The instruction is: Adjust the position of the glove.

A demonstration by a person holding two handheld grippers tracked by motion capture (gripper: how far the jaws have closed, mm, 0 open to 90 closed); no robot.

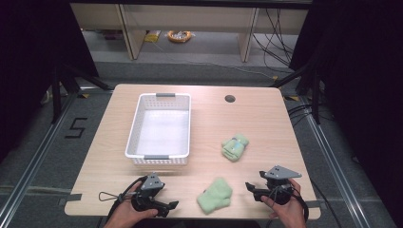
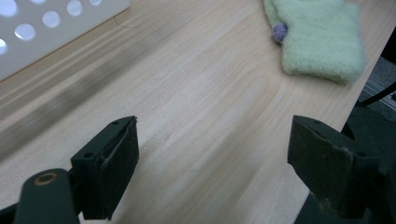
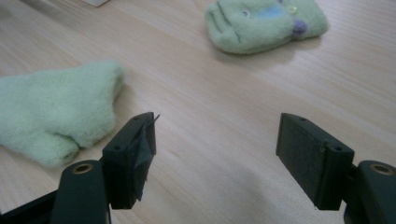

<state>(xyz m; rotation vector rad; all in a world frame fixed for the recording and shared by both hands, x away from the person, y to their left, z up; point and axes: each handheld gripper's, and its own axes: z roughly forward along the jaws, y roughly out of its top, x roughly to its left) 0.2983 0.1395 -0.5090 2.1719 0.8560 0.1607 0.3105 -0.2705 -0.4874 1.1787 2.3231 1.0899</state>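
Overhead and low gripper views share the near green sock (image 1: 215, 194).

Wood table (image 1: 119, 171): white basket (image 1: 134, 128), 2 green socks (image 1: 215, 195) (image 1: 235, 147).

Two fuzzy pale-green socks lie flat: near sock (image 1: 215, 194) by the table's front edge, far sock (image 1: 235, 147) mid-table.

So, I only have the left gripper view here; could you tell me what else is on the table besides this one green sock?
Observer: A second green sock lies farther out, right of the white basket.
Operator: Thank you. Is anything in the basket yet?
Observer: No, its floor is bare.
Operator: And where is the right gripper, please?
Observer: The right gripper sits just right of the near sock, jaws open, holding nothing.
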